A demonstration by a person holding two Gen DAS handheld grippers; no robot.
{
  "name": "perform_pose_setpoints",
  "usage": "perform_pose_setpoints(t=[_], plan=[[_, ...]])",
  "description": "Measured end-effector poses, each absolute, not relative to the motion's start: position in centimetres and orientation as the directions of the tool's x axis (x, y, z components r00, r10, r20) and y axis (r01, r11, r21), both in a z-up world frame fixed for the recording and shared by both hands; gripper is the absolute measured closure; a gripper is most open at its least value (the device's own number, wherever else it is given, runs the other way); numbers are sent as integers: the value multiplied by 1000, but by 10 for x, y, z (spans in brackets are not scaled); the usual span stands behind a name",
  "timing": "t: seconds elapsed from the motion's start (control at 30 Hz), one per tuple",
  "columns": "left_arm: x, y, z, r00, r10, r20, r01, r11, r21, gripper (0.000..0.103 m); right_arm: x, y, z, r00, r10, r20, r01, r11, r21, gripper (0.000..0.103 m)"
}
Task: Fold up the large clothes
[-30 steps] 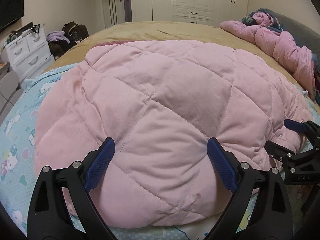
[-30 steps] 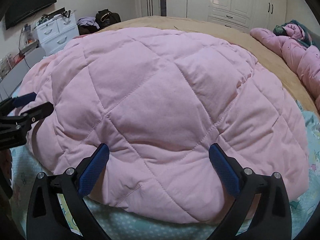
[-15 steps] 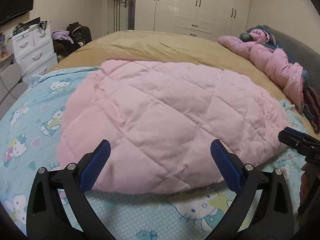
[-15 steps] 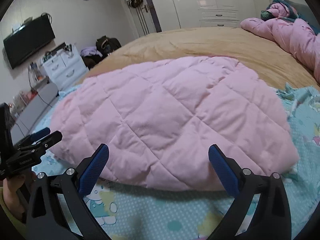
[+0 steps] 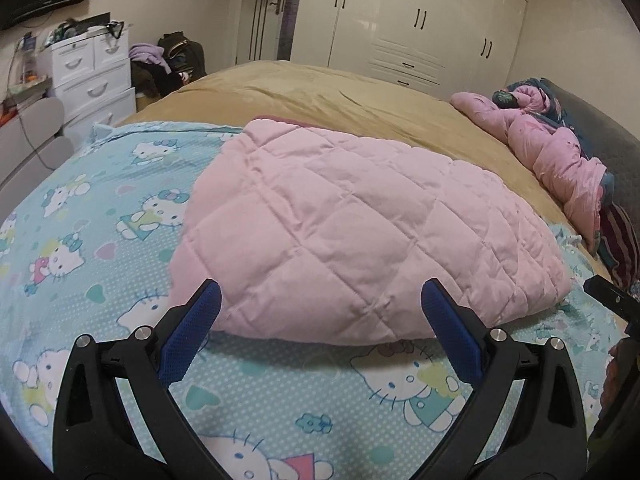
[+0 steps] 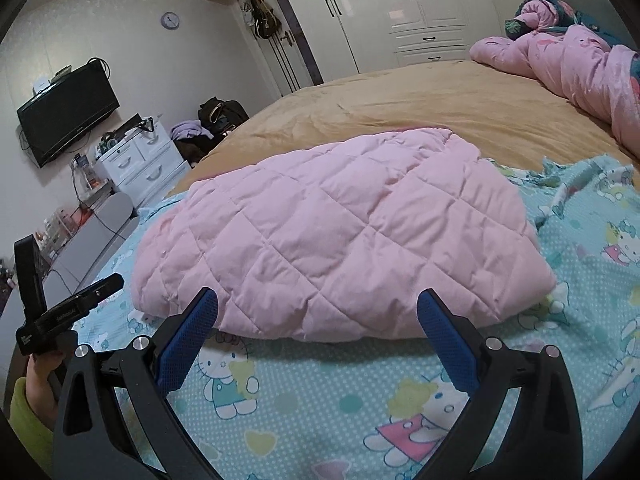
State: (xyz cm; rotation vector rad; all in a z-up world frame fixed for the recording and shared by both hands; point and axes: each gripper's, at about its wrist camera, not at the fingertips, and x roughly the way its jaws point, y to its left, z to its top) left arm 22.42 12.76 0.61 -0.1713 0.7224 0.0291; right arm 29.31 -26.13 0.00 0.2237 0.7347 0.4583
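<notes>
Pink quilted garment point(image 5: 360, 232) lies folded on the cartoon-print sheet point(image 5: 100, 208) just ahead of both grippers, clear of the pads, with the left gripper point(image 5: 320, 320) spread wide and empty, and the right gripper point(image 6: 318, 320) likewise apart, holding nothing.

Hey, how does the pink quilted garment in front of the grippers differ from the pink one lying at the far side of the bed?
The pink quilted garment lies folded into a flat, compact bundle; the far pink garment sprawls crumpled and unfolded. The quilted garment rests on the blue cartoon sheet; the far one lies on the tan bedcover. The quilted one shows plain diamond stitching; the far one looks shinier and lies with dark fabric. Both are puffy and pink.
</notes>
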Motion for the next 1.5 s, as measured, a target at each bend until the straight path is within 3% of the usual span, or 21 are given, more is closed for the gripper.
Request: perform_pose_setpoints(t=[0.73,1.0,1.2,1.5], plan=[[202,174,-28,701,-54,-711,-170,956,-240,9,287,-293,-51,588,448,-673,-158,880,447,4],[212,189,-60,644,-209,-736,-206,879,-430,9,302,-320,-83,537,516,-667,-32,803,596,4],[229,199,-75,651,-390,-651,-210,732,-648,9,317,-336,-108,508,590,-628,67,700,711,4],[264,217,-96,668,-395,-631,-299,634,-713,9,346,-363,-116,549,612,-570,113,621,776,4]])
